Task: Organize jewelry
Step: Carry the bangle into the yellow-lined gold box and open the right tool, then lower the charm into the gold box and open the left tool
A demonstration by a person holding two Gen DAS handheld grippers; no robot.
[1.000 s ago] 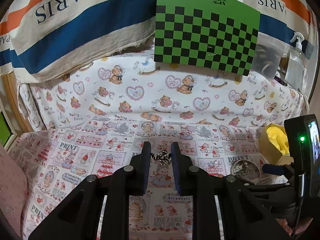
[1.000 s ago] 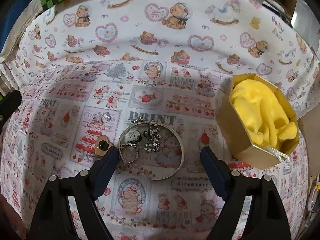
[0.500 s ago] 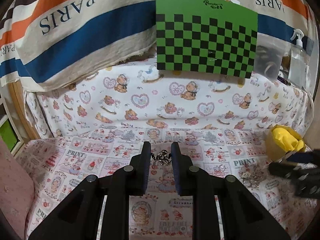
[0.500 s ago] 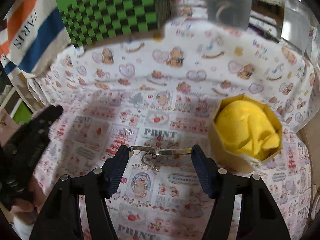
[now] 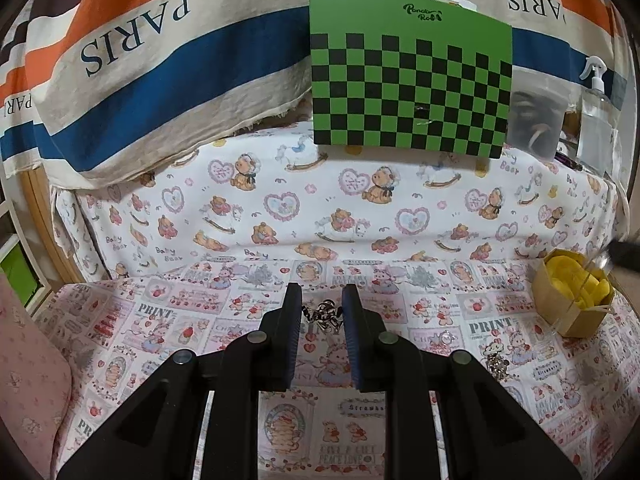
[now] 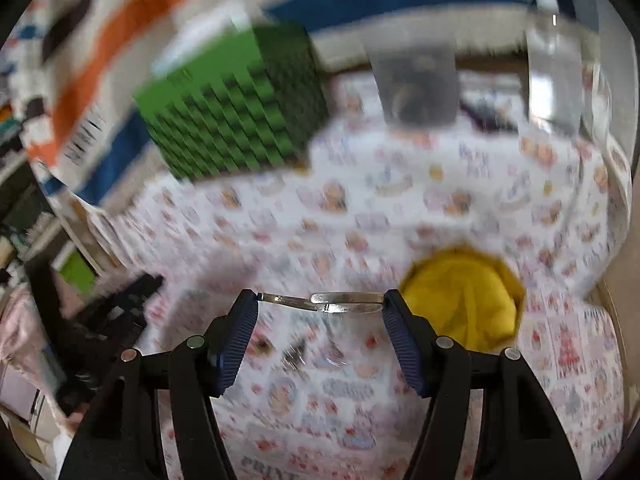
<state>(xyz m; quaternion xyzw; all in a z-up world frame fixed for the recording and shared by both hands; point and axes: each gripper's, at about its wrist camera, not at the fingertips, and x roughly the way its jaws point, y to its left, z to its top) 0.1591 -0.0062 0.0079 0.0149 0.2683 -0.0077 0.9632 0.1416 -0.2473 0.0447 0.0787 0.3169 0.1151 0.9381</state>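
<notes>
Left tongs [image 5: 322,312] are pinching a small silver charm cluster [image 5: 323,317] above the printed worktop's [image 5: 168,320] middle. Right tongs [image 6: 320,305] are gripping a thin silver bangle [image 6: 340,303] edgewise, beside the gold box with yellow lining [image 6: 464,296] near the right edge.

Left gripper [image 5: 322,312]: matte black angular linkage arms showing round silver pivot screws; fingers [image 5: 290,332] wearing ribbed dark blue pads. Right gripper [image 6: 320,320]: matching black frame, silver screws, fingers [image 6: 240,336] wearing brighter blue ridged pads.
</notes>
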